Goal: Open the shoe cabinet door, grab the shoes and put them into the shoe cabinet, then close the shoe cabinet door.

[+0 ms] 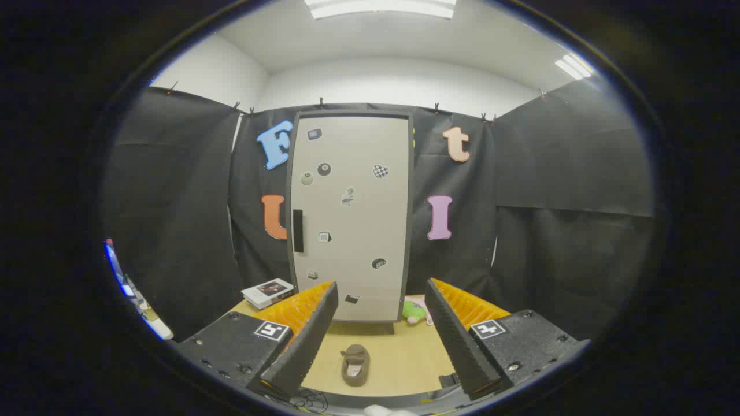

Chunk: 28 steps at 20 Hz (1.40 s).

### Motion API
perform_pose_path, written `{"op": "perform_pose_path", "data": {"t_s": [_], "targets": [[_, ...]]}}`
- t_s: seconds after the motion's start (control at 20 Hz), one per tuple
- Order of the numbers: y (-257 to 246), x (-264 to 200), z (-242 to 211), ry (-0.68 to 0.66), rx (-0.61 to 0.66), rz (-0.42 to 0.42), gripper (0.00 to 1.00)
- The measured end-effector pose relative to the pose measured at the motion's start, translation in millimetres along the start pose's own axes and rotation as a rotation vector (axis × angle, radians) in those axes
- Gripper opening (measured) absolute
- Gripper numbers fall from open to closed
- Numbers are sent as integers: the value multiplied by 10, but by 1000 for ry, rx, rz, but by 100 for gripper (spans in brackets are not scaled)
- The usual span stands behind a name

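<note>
The tall shoe cabinet [352, 214] stands at the back of the wooden table, its pale door shut and dotted with small stickers. A dark upright handle [298, 230] sits on the door's left side. One brown shoe [355, 364] lies on the table [404, 358] between my fingers, toe pointing toward the cabinet. My gripper [378, 338] is open, well short of the cabinet, with nothing held between its fingers.
A flat white box [267, 292] lies to the left of the cabinet's base. A small green and pink toy [415, 311] sits at the cabinet's lower right corner. Black cloth walls close in the booth on all sides.
</note>
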State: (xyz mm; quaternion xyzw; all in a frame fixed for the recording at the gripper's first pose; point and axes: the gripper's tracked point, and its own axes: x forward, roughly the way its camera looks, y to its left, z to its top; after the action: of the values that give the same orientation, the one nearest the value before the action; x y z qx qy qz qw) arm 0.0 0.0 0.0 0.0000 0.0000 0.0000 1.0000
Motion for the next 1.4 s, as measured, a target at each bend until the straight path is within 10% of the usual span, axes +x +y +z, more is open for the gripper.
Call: {"op": "perform_pose_path", "data": {"t_s": [0.85, 1.4], "targets": [[130, 254, -210, 33, -42, 3, 99], [1109, 1756, -276, 54, -20, 128, 99]]}}
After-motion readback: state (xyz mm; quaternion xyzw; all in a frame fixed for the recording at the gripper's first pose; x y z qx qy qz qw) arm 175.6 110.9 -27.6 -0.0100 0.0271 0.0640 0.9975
